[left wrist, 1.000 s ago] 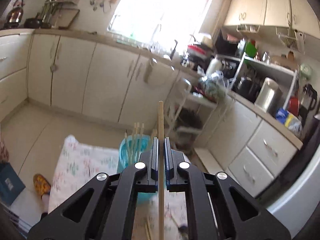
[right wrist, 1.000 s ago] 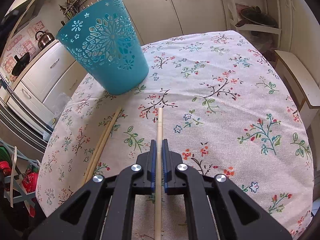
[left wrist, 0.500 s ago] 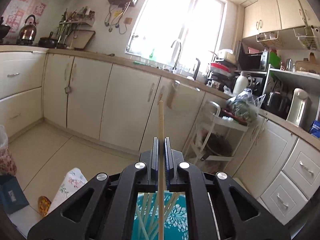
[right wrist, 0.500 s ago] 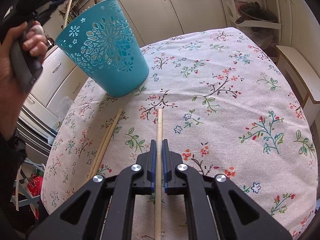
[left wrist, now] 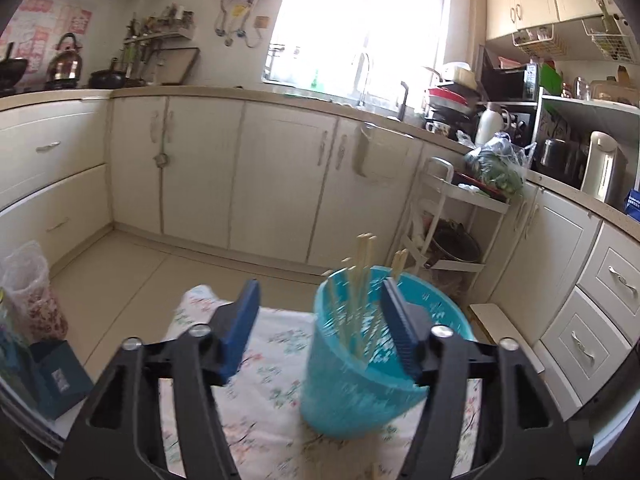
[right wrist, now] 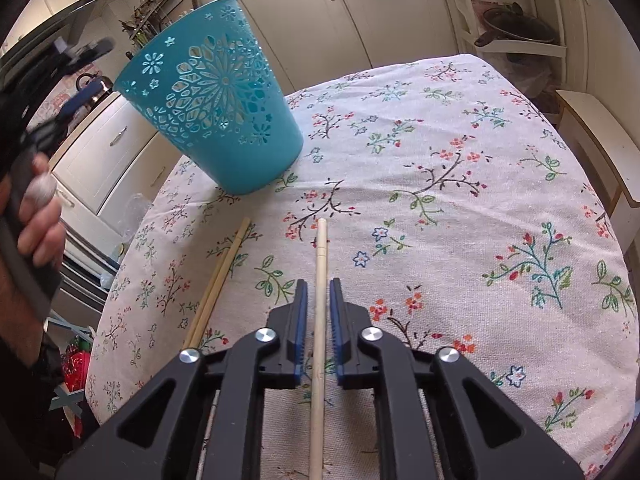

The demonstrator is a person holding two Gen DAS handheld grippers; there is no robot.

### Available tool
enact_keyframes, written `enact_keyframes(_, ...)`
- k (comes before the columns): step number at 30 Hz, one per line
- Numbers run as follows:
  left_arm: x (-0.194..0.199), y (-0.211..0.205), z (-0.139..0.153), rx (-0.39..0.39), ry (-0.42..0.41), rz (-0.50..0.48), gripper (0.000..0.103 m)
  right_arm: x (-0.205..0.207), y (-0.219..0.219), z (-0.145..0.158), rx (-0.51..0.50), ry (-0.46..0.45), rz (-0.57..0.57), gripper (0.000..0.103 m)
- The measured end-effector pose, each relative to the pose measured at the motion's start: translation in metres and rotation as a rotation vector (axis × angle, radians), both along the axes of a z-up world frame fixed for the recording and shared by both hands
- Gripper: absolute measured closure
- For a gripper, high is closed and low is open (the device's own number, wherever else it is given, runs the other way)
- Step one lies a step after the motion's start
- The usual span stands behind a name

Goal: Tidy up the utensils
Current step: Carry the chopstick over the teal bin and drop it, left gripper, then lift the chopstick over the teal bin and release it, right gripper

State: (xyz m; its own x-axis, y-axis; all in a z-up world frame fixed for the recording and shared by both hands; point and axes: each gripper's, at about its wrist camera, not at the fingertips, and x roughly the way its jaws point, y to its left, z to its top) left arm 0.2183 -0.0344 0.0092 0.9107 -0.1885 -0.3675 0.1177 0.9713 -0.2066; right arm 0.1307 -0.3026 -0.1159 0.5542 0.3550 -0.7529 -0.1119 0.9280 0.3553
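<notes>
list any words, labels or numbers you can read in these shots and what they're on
None can be read.
red and white wall posters: print too blurred.
blue packet on the counter: white print too small.
dark blue box on the floor: pale label unreadable.
teal basket: cut-out flowers only, no text.

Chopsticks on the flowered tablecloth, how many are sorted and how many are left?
Done: several wooden chopsticks stand in the teal perforated plastic basket. In hand: nothing; the left gripper is open and empty, the right gripper open around one pale chopstick on the tablecloth. Left: that one, plus a loose pair beside it.
</notes>
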Motion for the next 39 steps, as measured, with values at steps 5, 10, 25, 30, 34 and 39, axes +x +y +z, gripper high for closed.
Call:
enact_keyframes(5, -0.037, 0.04, -0.046, -0.033, 0.13, 0.061, 0.023, -0.006, 0.017, 0.005, -0.134, -0.02, 0.027, 0.086)
enact_keyframes(10, -0.043, 0.057, -0.099, -0.07, 0.281, 0.103, 0.023, -0.007, 0.042, 0.007, -0.347, -0.048, 0.054, 0.097)
enact_keyframes(25, -0.04, 0.055, -0.127, -0.101, 0.369, 0.083, 0.017, 0.03, 0.035, 0.172, 0.227, -0.42, -0.01, 0.097)
enact_keyframes(30, -0.041, 0.06, -0.128, -0.129, 0.366, 0.083, 0.017, 0.103, 0.063, 0.204, 0.215, -0.508, -0.047, 0.097)
enact_keyframes(34, -0.041, 0.06, -0.128, -0.139, 0.361, 0.077, 0.017, 0.145, 0.073, 0.194, 0.148, -0.507, -0.136, 0.097)
enact_keyframes(39, -0.042, 0.062, -0.129, -0.159, 0.354, 0.073, 0.017, 0.163, 0.081, 0.165, 0.052, -0.425, -0.129, 0.096)
